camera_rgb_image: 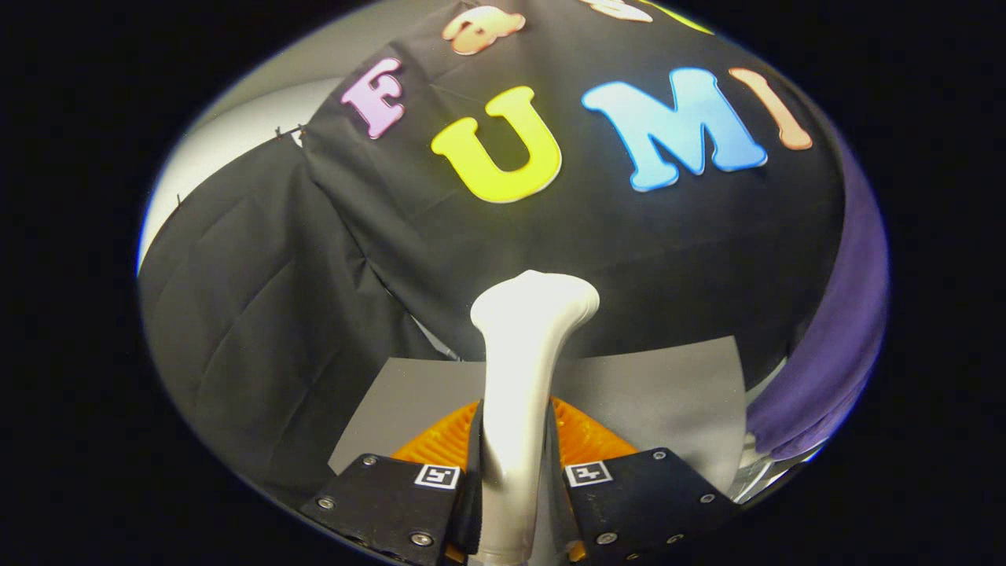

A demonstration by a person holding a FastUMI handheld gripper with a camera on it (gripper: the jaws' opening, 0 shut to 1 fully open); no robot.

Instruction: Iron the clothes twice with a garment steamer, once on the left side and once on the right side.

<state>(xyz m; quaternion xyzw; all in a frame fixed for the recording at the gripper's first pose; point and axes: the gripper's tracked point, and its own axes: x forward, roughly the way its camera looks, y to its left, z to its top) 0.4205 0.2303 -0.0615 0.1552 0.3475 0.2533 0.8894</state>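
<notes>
Gripper point(515, 479) clamped on white steamer point(523, 369), handle upright for control; purple garment point(841, 346) hangs off to the side, well apart, apparently awaiting its first pass.

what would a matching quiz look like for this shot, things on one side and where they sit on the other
Things:
1. garment steamer
2. purple garment
3. grey sheet
4. tongs

Places or states:
A. hanging off to the right of the steamer
B. flat beyond the tongs, behind the steamer handle
C. upright between the two fingers, head pointing at the booth wall
D. closed on the white handle from both sides

Pairs: 1-C, 2-A, 3-B, 4-D
</notes>
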